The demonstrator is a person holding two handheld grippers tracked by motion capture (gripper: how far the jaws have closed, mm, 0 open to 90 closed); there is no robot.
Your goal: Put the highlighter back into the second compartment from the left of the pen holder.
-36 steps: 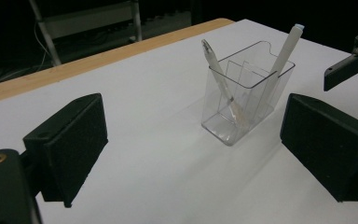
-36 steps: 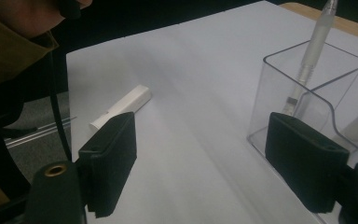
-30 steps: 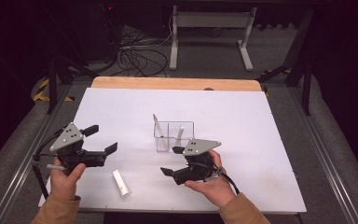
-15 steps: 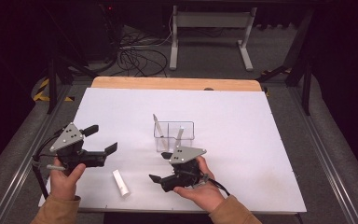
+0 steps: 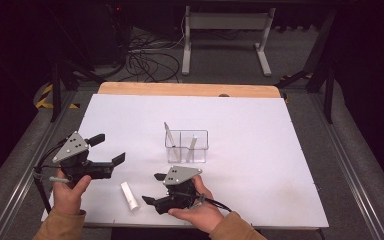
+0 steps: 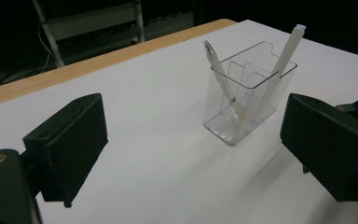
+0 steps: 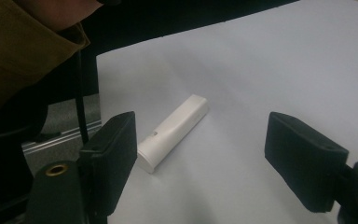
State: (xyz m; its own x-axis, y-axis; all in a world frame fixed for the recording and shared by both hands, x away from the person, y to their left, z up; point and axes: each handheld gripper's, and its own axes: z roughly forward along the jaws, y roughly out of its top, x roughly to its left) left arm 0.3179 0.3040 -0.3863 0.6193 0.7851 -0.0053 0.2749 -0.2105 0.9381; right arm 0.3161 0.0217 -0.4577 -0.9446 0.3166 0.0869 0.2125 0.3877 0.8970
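High view: a clear two-part holder (image 5: 186,147) stands with one pen (image 5: 169,135) in each compartment. The right gripper (image 5: 151,189) has just been narrowing its still-parted, empty jaws near a white tube (image 5: 129,196); the left gripper (image 5: 109,149) gapes wide, empty.

Left tool (image 5: 107,149) agape, level; right tool (image 5: 152,189) jaws apart, just narrowing.

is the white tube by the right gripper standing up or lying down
Lying down: the white tube rests flat on its side on the table, just ahead of the right gripper.

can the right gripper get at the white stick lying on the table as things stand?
Probably yes. The right gripper points at the white stick with its jaws apart, having just been closing a little, nothing between them. The table around the stick is bare.
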